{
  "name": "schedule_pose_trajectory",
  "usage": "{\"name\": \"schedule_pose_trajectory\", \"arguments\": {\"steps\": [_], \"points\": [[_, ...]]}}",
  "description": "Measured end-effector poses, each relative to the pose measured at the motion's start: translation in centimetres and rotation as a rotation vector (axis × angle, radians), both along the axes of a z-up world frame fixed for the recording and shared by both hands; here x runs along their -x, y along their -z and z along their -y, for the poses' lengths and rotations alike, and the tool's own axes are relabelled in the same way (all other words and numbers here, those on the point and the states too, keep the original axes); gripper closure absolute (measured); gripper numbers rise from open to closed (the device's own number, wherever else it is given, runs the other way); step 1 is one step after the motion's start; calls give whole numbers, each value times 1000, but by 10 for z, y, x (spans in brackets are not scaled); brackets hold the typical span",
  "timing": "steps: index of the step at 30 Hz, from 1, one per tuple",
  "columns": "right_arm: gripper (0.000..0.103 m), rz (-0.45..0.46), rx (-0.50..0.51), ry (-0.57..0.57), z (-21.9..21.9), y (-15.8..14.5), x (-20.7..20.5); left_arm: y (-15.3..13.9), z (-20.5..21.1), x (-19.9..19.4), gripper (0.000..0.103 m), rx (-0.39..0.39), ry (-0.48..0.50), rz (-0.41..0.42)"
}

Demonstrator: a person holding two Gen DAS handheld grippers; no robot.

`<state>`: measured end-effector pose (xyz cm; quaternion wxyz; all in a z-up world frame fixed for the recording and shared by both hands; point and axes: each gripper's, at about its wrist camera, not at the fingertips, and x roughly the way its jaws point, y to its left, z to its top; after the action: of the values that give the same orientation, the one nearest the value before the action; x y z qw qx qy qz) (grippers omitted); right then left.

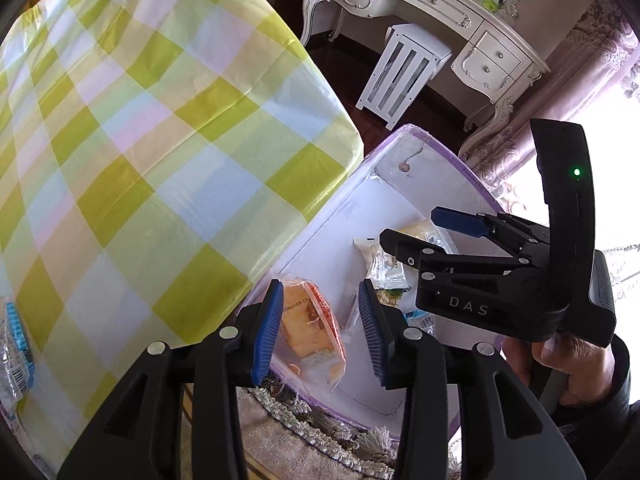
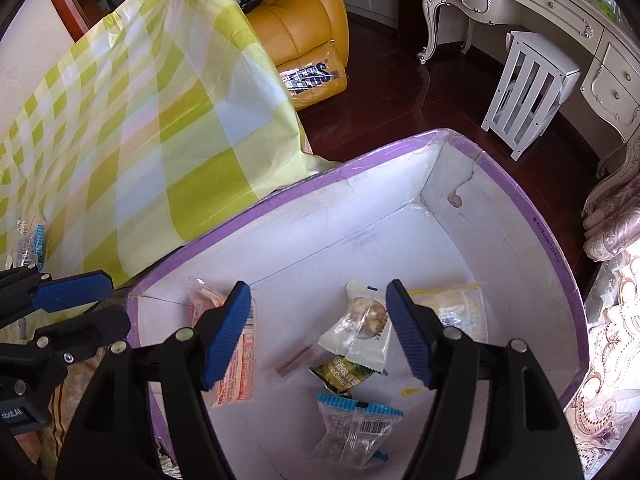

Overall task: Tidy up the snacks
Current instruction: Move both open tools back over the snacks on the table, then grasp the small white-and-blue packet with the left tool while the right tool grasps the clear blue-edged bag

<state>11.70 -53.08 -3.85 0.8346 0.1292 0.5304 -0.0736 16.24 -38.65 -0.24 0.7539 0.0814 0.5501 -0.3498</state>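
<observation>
Both tools hang over the big white cardboard box with a purple rim (image 2: 532,196). The left tool (image 1: 320,332) is part open with nothing in it; an orange clear-wrapped snack packet (image 1: 316,332) lies in the box right under it. The right tool (image 2: 318,332) is wide and holds nothing, above a white cookie packet (image 2: 360,332) on the box floor. This looks like the dropping step. One blue-edged clear packet (image 1: 16,352) lies on the green checked bench (image 1: 160,140) beside the box, so I think the next move is to grab it.
</observation>
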Motion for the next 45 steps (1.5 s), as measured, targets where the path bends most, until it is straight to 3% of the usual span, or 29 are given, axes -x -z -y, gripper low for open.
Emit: {"name": "schedule_pose_trajectory", "arguments": {"steps": [13,23,33,41,45], "points": [[26,23,12,-154,-77,-28,-19,-25,-129,23,60,-5,-214,90],[26,22,27,-302,-151,-40,-31,-28,-232,38,55,0,-428,100],[25,63,108,-462,-222,-52,-38,-12,-332,50,55,-64,-618,66],[21,78,177,-590,-268,-52,-46,2,-348,41,57,-86,-609,37],[21,90,198,-666,-290,-51,-53,10,-339,35,66,-130,-579,28]]}}
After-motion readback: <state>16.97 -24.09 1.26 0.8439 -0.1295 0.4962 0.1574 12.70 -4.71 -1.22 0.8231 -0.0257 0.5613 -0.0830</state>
